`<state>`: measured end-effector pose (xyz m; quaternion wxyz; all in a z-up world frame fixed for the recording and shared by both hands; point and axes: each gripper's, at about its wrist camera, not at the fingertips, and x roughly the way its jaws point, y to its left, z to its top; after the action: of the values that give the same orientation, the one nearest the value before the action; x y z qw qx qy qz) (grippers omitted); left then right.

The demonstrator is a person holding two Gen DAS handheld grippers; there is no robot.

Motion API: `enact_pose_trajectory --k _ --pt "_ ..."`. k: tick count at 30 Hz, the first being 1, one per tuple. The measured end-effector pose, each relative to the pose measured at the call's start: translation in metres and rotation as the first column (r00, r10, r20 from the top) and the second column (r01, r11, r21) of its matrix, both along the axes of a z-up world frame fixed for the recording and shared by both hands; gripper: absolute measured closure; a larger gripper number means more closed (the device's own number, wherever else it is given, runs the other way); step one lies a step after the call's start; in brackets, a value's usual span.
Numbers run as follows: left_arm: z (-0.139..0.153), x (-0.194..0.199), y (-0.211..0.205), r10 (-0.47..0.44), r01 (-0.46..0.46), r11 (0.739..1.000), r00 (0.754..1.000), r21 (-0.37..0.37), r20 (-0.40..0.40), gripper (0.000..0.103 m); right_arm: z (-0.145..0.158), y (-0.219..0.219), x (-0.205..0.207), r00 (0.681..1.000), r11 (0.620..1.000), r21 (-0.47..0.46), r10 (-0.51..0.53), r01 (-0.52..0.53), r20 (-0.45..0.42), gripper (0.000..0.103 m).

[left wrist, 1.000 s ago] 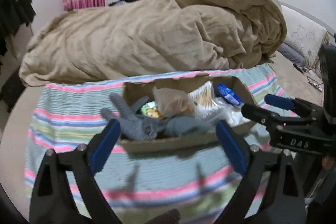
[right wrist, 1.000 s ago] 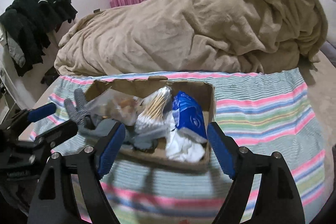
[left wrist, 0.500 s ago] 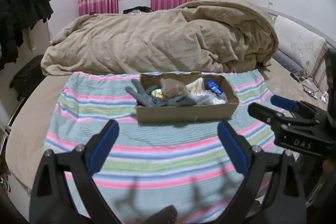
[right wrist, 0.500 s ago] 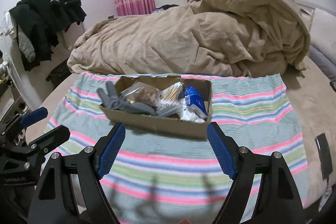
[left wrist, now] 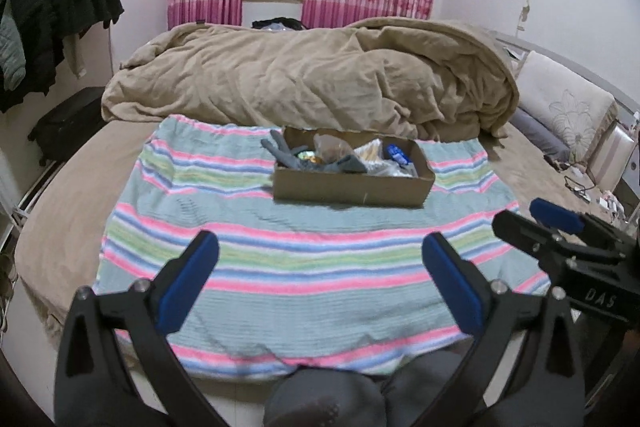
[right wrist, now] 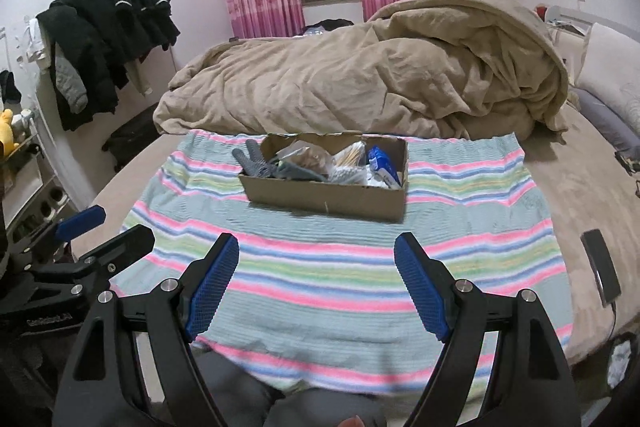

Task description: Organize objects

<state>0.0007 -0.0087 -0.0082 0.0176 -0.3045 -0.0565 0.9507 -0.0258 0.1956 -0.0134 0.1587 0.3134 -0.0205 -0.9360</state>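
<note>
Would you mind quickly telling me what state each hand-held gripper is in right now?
Left hand-held gripper: open, holding nothing.
Right hand-held gripper: open, holding nothing.

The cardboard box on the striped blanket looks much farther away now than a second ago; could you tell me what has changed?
Both grippers drew back from the cardboard box: the left gripper and right gripper now hang over the near part of the striped blanket, open and empty as before. Nothing was taken or let go. The box, the grey glove and the other contents lie unchanged.
</note>
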Motion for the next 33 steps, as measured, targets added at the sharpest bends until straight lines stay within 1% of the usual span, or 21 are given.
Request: enact_pose_trajectory --k 6,15,24,33 --pt "0.000 0.032 0.003 0.001 -0.002 1.000 1.000 -0.016 -0.009 0.001 -0.003 0.002 0.029 1.000 1.000 -0.011 -0.010 0.009 -0.028 0.020" --pt "-0.002 0.062 0.011 -0.011 0.010 1.000 1.000 -0.020 -0.019 0.001 -0.009 0.006 0.058 0.999 1.000 -0.021 -0.014 0.013 -0.043 0.020" --pt "0.005 0.075 0.011 0.003 -0.003 1.000 0.999 -0.019 -0.042 0.001 -0.009 0.001 0.069 0.999 1.000 -0.021 0.010 -0.011 -0.044 0.020" --pt "0.003 0.074 0.014 0.000 -0.001 1.000 0.999 -0.018 -0.032 0.001 -0.010 0.005 0.071 0.999 1.000 -0.028 -0.002 0.001 -0.045 0.020"
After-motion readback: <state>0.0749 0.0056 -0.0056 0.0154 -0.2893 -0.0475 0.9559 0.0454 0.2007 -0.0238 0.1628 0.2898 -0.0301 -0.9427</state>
